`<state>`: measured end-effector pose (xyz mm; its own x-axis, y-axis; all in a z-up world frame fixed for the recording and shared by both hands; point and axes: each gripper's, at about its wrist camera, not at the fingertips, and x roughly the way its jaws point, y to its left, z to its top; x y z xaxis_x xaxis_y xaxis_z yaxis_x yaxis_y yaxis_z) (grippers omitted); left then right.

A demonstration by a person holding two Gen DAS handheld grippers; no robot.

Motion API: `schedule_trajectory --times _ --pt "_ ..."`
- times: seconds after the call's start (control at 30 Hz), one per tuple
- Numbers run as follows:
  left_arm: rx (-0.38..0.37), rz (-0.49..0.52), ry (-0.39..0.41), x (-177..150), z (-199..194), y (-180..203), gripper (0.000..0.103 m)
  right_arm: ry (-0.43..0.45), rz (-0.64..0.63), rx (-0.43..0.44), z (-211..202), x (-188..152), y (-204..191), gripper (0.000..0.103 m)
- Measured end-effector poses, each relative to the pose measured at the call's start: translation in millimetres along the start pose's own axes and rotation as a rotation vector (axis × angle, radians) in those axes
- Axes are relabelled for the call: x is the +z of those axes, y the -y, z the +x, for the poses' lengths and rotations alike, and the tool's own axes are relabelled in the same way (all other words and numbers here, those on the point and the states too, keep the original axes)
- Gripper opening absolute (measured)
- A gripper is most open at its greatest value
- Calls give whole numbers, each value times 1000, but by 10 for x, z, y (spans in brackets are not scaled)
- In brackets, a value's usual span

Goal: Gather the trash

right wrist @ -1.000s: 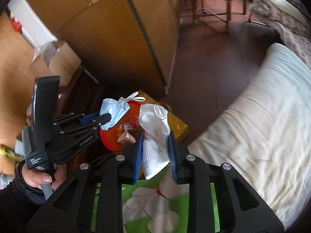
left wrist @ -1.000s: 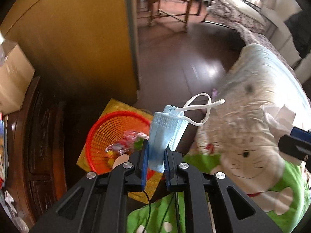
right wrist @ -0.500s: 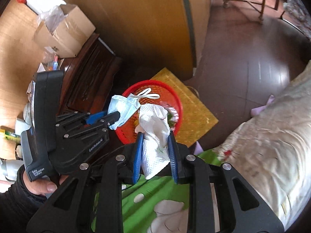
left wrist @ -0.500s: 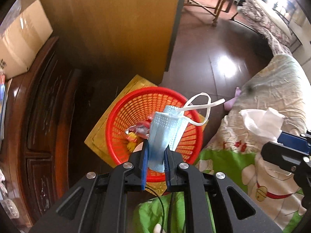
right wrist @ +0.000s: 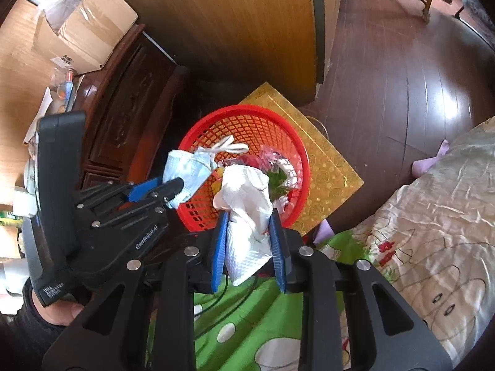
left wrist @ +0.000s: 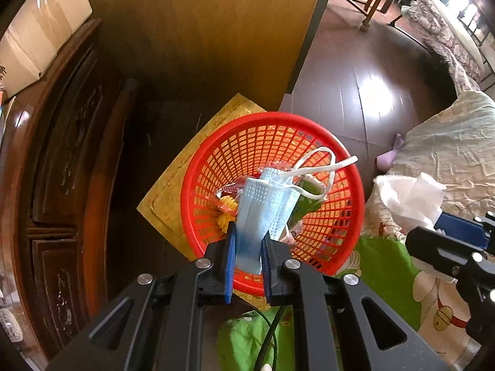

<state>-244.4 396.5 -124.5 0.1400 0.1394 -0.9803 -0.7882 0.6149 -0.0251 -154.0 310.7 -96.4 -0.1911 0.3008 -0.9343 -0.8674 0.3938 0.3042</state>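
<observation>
**Both claws held over the red basket**

The bed [right wrist: 433, 216] with its cartoon cover is seen at the right, and a yellow board [left wrist: 173, 198] lies on the dark floor under the red basket [left wrist: 349, 216]. The left claw [left wrist: 247, 244] is held above the basket, closed on a blue face mask [left wrist: 263, 207] whose white loops hang over the wrappers inside. The right claw [right wrist: 249, 247] is closed on a crumpled white tissue [right wrist: 247, 207] just over the basket's near rim. Compared with a second ago, both claws have been brought from over the bed to above the basket, which is now seen whole.
</observation>
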Motion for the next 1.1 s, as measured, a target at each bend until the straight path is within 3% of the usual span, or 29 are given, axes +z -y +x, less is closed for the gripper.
schedule_trajectory --times 0.07,0.17,0.23,0.37,0.63,0.87,1.1 --pt "5 0 -6 1 34 -3 17 12 2 -5 20 29 -10 31" --pt "19 -9 -7 15 57 -14 21 34 4 3 16 61 -12 51" --pt "28 -17 -3 26 60 -38 30 53 5 4 -5 76 -8 57" --pt "37 -30 1 32 46 -85 38 51 8 4 -26 54 4 57" --pt "64 -15 13 -45 -38 -15 44 33 -4 -67 -68 -58 8 57" --pt "99 6 23 -126 -135 70 68 13 -5 -116 -91 -209 54 57" --pt "101 13 24 -167 -192 102 73 -2 0 -139 -91 -302 89 58"
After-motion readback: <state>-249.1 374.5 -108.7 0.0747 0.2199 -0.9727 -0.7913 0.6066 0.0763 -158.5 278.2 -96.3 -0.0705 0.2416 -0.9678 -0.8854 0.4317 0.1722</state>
